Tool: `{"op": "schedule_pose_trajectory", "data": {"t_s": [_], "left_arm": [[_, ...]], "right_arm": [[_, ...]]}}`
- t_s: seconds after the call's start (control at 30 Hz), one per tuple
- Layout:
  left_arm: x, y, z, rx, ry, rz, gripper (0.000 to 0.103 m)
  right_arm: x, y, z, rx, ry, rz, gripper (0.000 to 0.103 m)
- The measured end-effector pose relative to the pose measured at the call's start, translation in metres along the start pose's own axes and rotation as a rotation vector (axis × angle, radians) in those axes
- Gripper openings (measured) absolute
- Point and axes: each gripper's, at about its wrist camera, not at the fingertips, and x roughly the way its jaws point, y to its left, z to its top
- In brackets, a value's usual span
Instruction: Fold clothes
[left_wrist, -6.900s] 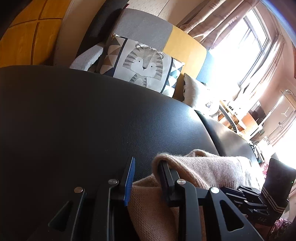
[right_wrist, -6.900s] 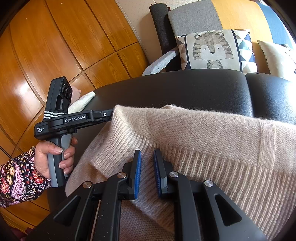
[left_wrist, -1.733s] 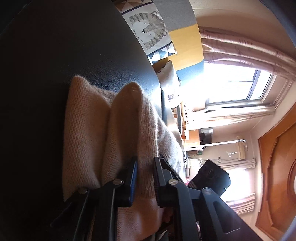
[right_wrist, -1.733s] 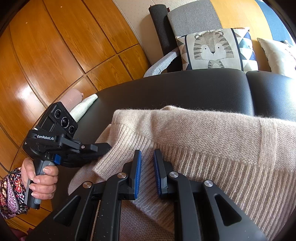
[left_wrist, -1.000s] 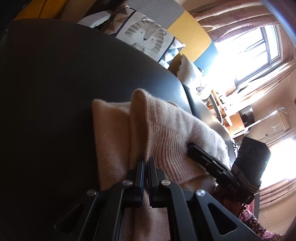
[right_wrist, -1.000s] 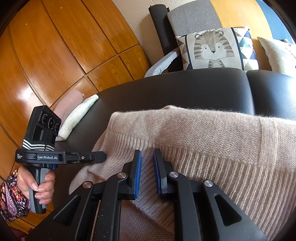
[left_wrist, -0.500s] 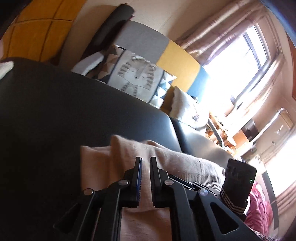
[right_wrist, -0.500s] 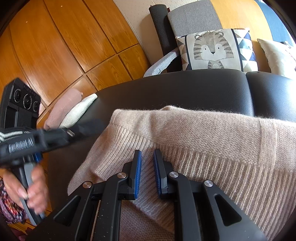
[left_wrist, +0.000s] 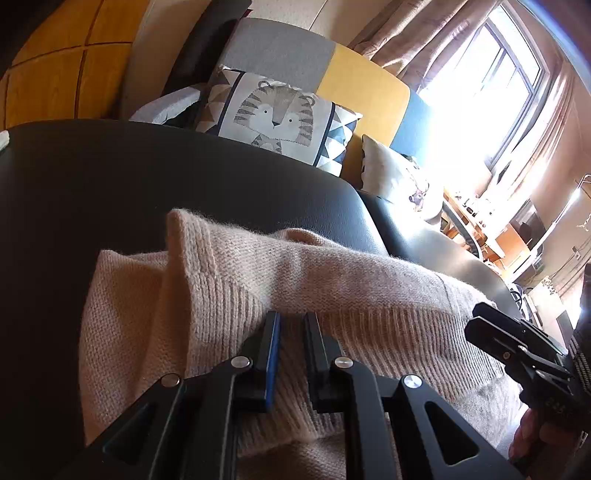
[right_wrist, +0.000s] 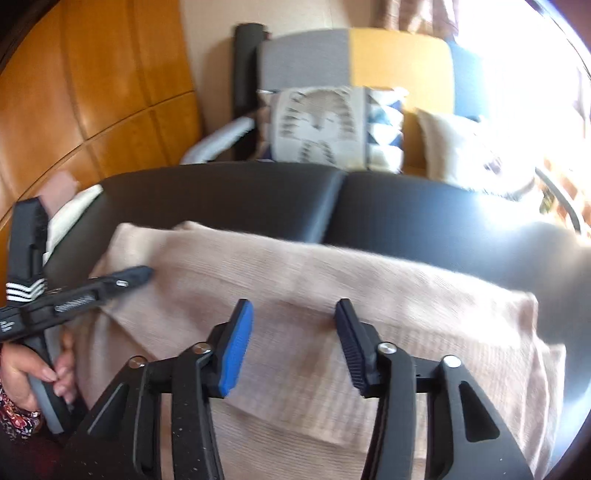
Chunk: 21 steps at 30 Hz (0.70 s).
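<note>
1. Lying across the black leather seat (left_wrist: 184, 192), the beige knitted sweater (left_wrist: 332, 280) fills the lower middle of both views, its layers already doubled over one another.
2. At the bottom centre of the left wrist view, the left gripper (left_wrist: 291, 325) has its jaws drawn nearly together, a narrow strip of ribbed knit running between them; whether they actually pinch the cloth cannot be told from this angle.
3. From the right wrist view the same left gripper (right_wrist: 146, 273) shows at the left edge of the frame, its tip resting on the sweater's (right_wrist: 295, 280) left end, with a hand (right_wrist: 22, 373) wrapped round its grey handle.
4. At the bottom centre of that view the right gripper (right_wrist: 293, 325) stands with jaws spread wide, empty, just above the flat top layer; this frame is blurred.
5. In the left wrist view, the right gripper (left_wrist: 480, 325) sits at the right edge, touching the sweater's ribbed edge.
6. Behind the seat, at the upper centre of the frame, a tiger-print cushion (left_wrist: 273, 114) leans against a grey and yellow chair back (left_wrist: 325, 70).
7. Wooden panelling (right_wrist: 92, 85) fills the upper left.
</note>
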Motion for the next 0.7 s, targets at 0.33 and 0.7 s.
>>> {"op": "schedule_pose_trajectory", "data": {"t_s": [0.33,0.7], "left_arm": [[0.002,-0.003,0.0,0.007,-0.009,0.007,0.012],[0.007,-0.025,-0.001,0.108,-0.015,0.127,0.012]], "right_arm": [[-0.016,-0.063,-0.008,0.098,0.013,-0.041,0.019],[-0.013,-0.078,-0.002,0.143,-0.003,-0.109,0.022]]}}
